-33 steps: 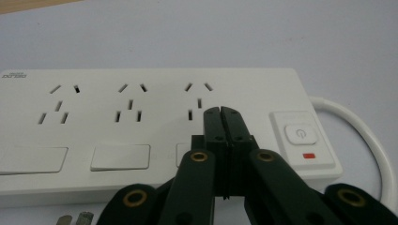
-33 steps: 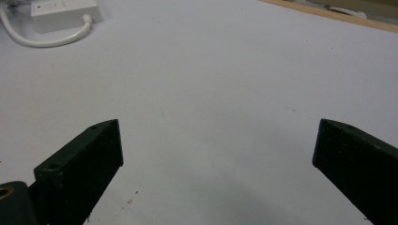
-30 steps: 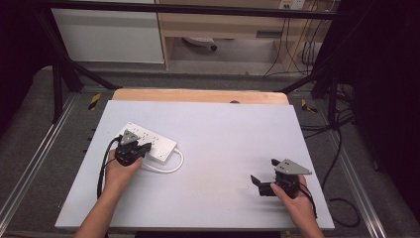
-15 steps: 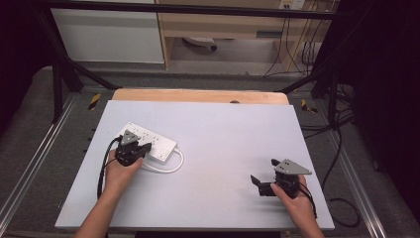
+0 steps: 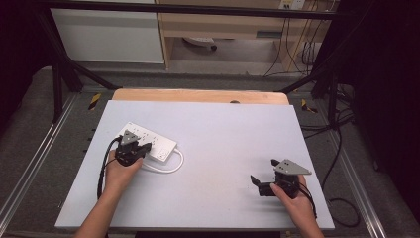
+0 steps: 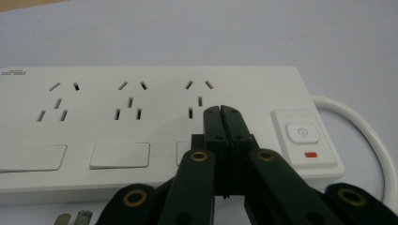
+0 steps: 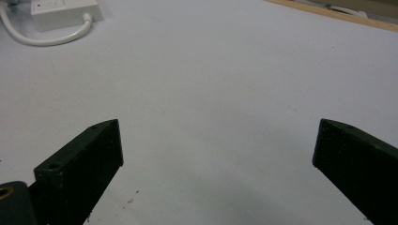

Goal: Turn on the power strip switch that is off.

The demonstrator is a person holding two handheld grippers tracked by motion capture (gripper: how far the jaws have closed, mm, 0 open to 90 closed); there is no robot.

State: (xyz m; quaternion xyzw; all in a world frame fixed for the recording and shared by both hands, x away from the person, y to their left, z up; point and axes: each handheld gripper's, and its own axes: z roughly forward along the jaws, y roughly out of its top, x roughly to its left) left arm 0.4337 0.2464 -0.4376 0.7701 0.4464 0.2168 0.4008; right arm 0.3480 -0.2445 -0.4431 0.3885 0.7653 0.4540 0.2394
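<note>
While the left gripper (image 6: 220,110) is hovering over the power strip (image 5: 148,141), jaws pressed together on nothing, tips sitting just beside its switch (image 6: 300,133), the right gripper (image 5: 262,186) is resting well apart, jaws standing wide, empty. Strip is lying left on the table (image 5: 223,129), cord (image 5: 168,168) looping beside.

Right hand-held gripper (image 7: 218,173) is seen with jaws spread wide, nothing between them, over the bare white counter (image 7: 225,84). One end of a power strip (image 7: 63,11) with its looping cord (image 7: 44,37) is seen top left, well apart.
</note>
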